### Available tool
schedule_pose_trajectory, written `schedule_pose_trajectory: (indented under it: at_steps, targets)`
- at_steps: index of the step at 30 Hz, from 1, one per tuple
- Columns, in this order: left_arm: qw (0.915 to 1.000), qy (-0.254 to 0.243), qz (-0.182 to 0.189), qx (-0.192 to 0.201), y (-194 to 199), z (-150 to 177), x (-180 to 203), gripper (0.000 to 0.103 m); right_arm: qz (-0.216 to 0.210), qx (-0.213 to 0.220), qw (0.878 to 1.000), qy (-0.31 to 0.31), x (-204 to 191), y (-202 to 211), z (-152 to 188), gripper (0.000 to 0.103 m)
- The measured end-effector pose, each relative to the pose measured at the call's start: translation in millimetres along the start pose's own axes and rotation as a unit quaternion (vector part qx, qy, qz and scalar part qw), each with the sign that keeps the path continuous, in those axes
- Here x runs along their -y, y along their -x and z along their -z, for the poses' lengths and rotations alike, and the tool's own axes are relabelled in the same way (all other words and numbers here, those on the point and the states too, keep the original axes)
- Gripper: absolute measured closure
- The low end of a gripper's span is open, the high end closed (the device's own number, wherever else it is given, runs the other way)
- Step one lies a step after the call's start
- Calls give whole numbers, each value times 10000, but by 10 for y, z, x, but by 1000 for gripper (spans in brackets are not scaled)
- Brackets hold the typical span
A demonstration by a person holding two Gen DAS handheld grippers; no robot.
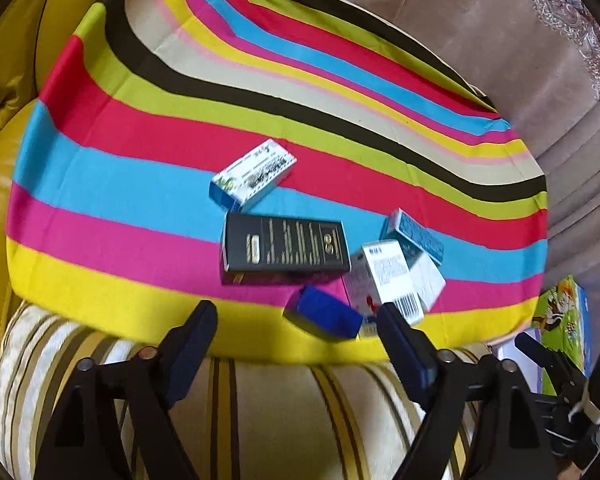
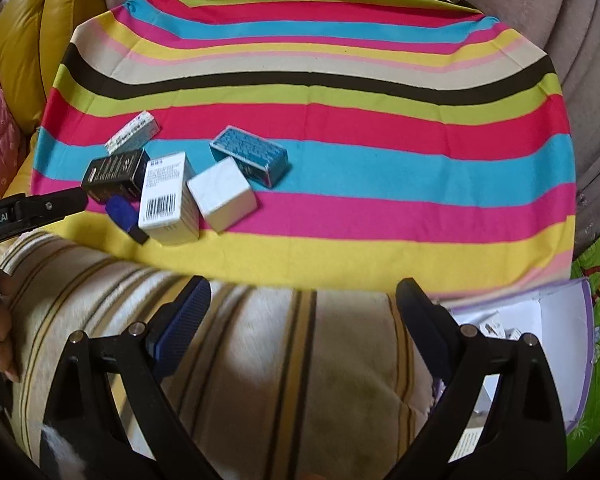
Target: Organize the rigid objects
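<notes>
Left tongs (image 1: 296, 320) stand wide, empty, with a blue box (image 1: 324, 316) between the tips, untouched. Right tongs (image 2: 304, 300) gape wide over a striped cushion (image 2: 260, 360), holding nothing. On the striped cloth (image 1: 140, 220), boxes cluster: black box (image 1: 286, 246) at 12 o'clock from the blue one, white box (image 1: 388, 276) at 2.
</notes>
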State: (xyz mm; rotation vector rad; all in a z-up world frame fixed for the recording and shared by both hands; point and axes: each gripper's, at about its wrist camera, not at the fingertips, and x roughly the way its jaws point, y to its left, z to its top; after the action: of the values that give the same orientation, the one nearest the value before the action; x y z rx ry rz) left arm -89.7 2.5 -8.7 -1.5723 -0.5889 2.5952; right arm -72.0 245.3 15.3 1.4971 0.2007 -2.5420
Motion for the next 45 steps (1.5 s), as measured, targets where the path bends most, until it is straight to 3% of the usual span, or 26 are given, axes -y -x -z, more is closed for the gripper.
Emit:
schedule_pose_trajectory:
  at_steps: [18, 30, 32, 35, 40, 43, 45]
  targets:
    - [9961, -303, -772, -301, -422, -216, 152, 15, -107, 165, 9989, -420, -121, -210, -361, 8]
    - [9931, -810, -779, -349, -468, -335, 110, 15, -328, 7, 9955, -891, -136, -374, -536, 8]
    - [9925, -865, -780, -366, -485, -334, 115, 18, -356, -22, 9946, -975, -160, -413, -578, 8]
    - [9930, -854, -683, -442, -503, -325, 99, 32, -379, -72, 9932, -1101, -209, -476, -643, 8]
    - [9941, -801, -586, -426, -483, -289, 61, 35, -316, -119, 9921, -1209, -315, -584, -753, 8]
    - [9959, -657, -484, -400, -454, -273, 17, 29, -265, -165, 9902, -1360, -330, -646, -798, 6]
    - [9969, -557, -431, -340, -432, -267, -4, 18, -190, -180, 9892, -1439, -356, -682, -834, 5]
